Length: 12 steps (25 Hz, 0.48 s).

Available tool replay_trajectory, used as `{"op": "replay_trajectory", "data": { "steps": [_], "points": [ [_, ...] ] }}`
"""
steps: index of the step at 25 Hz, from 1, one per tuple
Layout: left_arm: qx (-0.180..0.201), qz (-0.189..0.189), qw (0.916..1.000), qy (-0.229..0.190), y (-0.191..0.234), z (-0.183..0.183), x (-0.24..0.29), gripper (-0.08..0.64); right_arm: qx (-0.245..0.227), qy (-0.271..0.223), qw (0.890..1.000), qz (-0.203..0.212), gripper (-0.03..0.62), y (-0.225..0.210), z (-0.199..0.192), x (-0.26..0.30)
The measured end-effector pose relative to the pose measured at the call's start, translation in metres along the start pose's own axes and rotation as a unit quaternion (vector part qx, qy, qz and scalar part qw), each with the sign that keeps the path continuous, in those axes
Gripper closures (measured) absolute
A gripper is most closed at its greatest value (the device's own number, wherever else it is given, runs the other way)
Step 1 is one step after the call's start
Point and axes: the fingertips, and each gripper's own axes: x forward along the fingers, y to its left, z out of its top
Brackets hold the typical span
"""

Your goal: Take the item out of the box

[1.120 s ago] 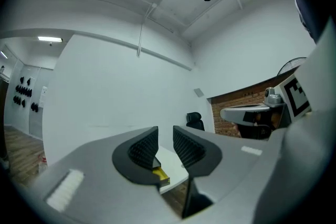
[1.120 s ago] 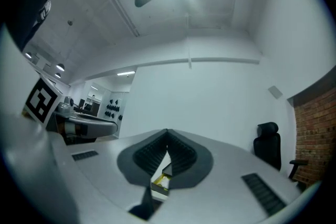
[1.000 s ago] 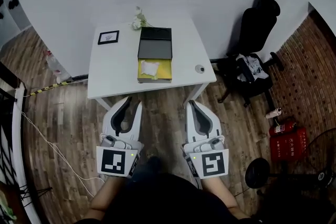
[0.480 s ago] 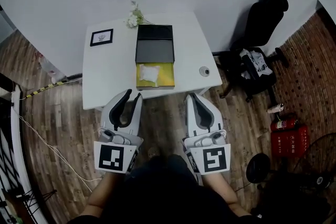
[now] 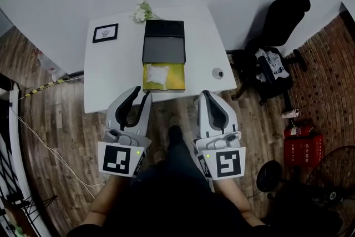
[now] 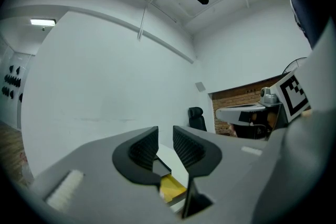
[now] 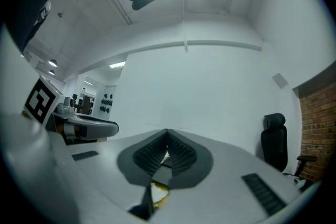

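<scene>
I held 1 left hand-held gripper (image 5: 141,92) and 1 right hand-held gripper (image 5: 204,95); the tabletop (image 5: 113,75) carried 1 box (image 5: 178,78), 1 white item (image 5: 156,74), 1 picture frame (image 5: 105,33), 1 flower sprig (image 5: 141,11).

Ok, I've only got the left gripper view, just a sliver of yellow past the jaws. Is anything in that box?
Observer: Yes. The head view shows a crumpled white item lying in the open yellow box, with its black lid folded back.
Operator: And the right gripper?
Observer: The right gripper has its jaws together with nothing in them, near the white table's front edge.
</scene>
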Motion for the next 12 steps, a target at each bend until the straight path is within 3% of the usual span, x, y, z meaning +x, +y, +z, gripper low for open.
{"op": "replay_trajectory", "data": {
  "steps": [4,8,12],
  "points": [
    [0.0,0.006,0.9999,0.012,0.012,-0.011,0.018,0.463,0.0,-0.001,1.0,0.011,0.583,-0.006,-0.007,0.025],
    [0.013,0.014,0.9998,-0.008,0.028,-0.005,0.05,0.463,0.004,0.004,1.0,0.023,0.583,-0.022,-0.017,0.059],
    [0.0,0.023,0.9994,0.025,0.04,-0.022,0.079,0.463,0.003,0.01,0.999,0.039,0.583,-0.038,-0.029,0.09]
  ]
}}
